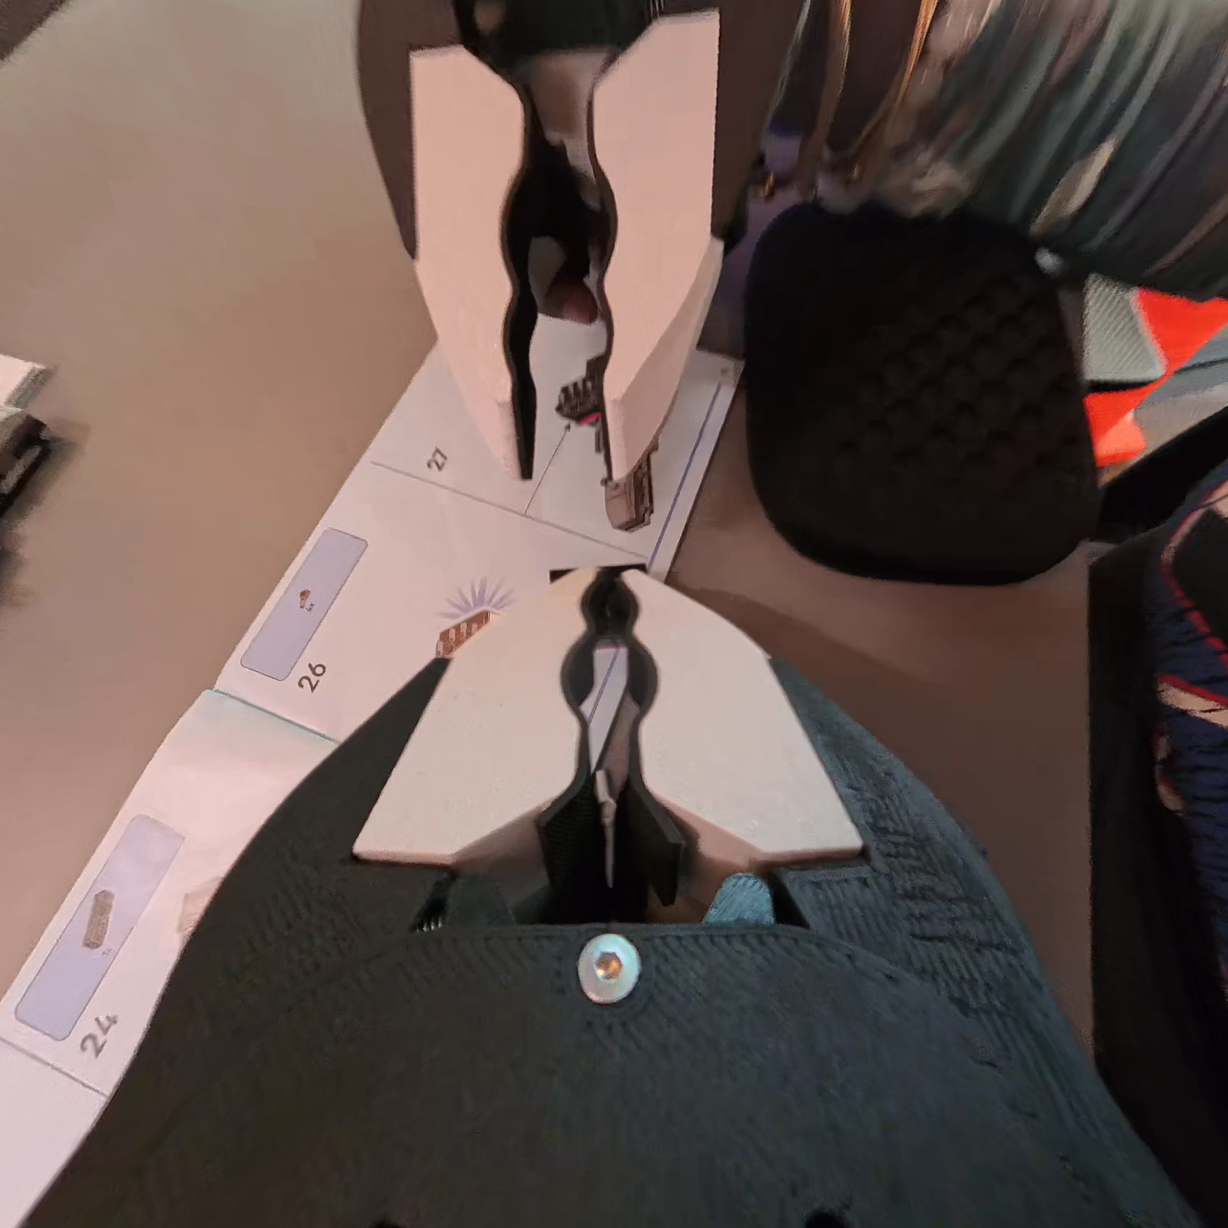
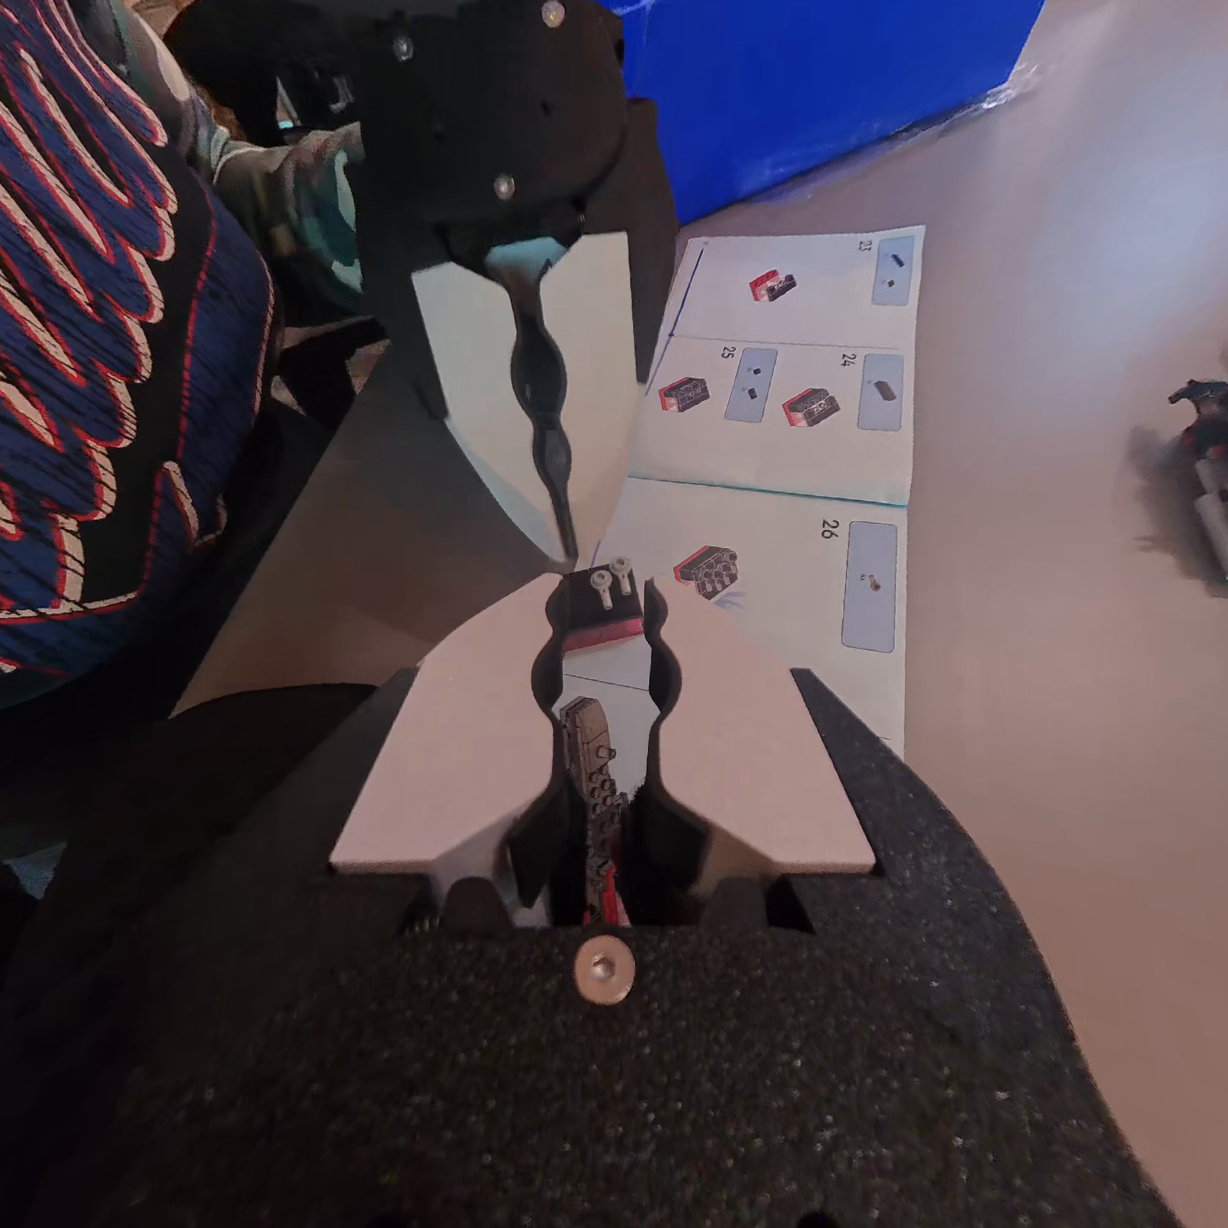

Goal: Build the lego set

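The tan table [image 2: 1063,864] takes up most of what I see, with a blue box [image 2: 797,86] standing at its far edge and a black mesh chair seat [image 1: 917,392] just off its near edge. My striped sleeve [image 1: 1063,119] and patterned dark top [image 2: 86,332] crowd in beside the chair. Open flat on the table lies the instruction booklet [image 2: 784,425], its pages showing small step drawings, and both of my claws hang over its edge, tips nearly meeting. Well off to the side on the table sits a small dark cluster of part-built pieces [image 2: 1196,458], blurred so I cannot make out its form. My right claw [image 2: 601,601] is a little way open and clamps a small black block with a red base [image 2: 601,611] right at its tips; two pale pins [image 2: 614,578] stick out of the block's top face. My left claw [image 1: 608,588] is drawn almost together at the tips, with only a thin gap further back; the right wrist view shows its point [image 2: 568,555] just beside the pins, but whether it pinches anything there I cannot tell, since the tip is dark and smeared. Nothing else stands between the two claws but the block itself.
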`<state>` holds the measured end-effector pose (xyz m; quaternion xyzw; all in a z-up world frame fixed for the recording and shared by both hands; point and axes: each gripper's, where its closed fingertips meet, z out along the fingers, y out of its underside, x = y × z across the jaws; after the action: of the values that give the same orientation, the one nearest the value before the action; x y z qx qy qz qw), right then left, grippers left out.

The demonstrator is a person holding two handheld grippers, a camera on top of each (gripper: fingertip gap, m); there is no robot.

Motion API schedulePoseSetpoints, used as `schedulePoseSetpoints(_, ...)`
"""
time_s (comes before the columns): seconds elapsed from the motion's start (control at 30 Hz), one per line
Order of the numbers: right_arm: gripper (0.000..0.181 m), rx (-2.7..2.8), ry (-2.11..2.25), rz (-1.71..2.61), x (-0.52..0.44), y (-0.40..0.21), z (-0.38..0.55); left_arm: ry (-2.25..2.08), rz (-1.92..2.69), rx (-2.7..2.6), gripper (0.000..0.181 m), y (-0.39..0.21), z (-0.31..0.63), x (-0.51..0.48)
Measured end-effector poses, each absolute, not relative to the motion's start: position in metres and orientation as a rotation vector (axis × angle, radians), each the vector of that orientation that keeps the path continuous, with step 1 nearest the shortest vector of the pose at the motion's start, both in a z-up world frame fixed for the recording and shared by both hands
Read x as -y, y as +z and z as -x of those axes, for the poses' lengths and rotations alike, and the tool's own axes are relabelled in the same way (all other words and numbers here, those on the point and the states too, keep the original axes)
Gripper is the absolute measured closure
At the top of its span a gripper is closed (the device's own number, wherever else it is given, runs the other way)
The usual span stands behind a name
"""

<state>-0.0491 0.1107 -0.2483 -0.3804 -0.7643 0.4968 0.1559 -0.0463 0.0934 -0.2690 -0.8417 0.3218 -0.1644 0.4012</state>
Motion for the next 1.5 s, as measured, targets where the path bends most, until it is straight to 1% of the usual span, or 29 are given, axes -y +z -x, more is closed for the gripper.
schedulePoseSetpoints(0.03, 0.16, 2.17, 1.424, 1.094, -0.111, -0.247, 0.048, -0.434, 2.108, -0.792, 0.171, -0.263, 0.047, -0.093)
schedulePoseSetpoints(0.13, 0.159, 2.156, 1.41, 1.107, -0.108, -0.251, 0.045, -0.415, 2.122, -0.779, 0.17, -0.258, 0.057, -0.09)
schedulePoseSetpoints(0.27, 0.158, 2.185, 1.36, 1.11, -0.101, -0.256, 0.043, -0.342, 2.174, -0.746, 0.163, -0.257, 0.081, -0.078)
schedulePoseSetpoints(0.4, 0.159, 2.203, 1.35, 1.05, -0.074, -0.252, 0.047, -0.293, 2.269, -0.767, 0.162, -0.269, 0.098, -0.047)
schedulePoseSetpoints(0.57, 0.169, 2.27, 1.218, 1.032, -0.042, -0.265, 0.059, -0.295, 2.288, -0.778, 0.166, -0.279, 0.093, -0.028)
schedulePoseSetpoints(0.7, 0.173, 2.313, 1.05, 1.076, -0.043, -0.281, 0.063, -0.33, 2.288, -0.845, 0.167, -0.291, 0.075, -0.024)
schedulePoseSetpoints(0.8, 0.174, 2.319, 1.0, 1.099, -0.038, -0.286, 0.066, -0.289, 2.293, -0.85, 0.167, -0.295, 0.078, -0.023)
schedulePoseSetpoints(1.03, 0.174, 2.354, 0.884, 1.107, -0.05, -0.279, 0.08, -0.29, 2.235, -0.695, 0.167, -0.286, 0.088, -0.032)
schedulePoseSetpoints(1.3, 0.176, 2.563, 0.677, 1.008, -0.051, -0.302, 0.09, -0.31, 2.222, -0.666, 0.167, -0.286, 0.089, -0.033)
schedulePoseSetpoints(1.43, 0.176, 2.569, 0.668, 0.982, -0.05, -0.302, 0.092, -0.313, 2.211, -0.67, 0.167, -0.284, 0.089, -0.033)
schedulePoseSetpoints(1.5, 0.172, 2.588, 0.683, 0.96, -0.048, -0.302, 0.09, -0.32, 2.199, -0.669, 0.167, -0.283, 0.089, -0.032)
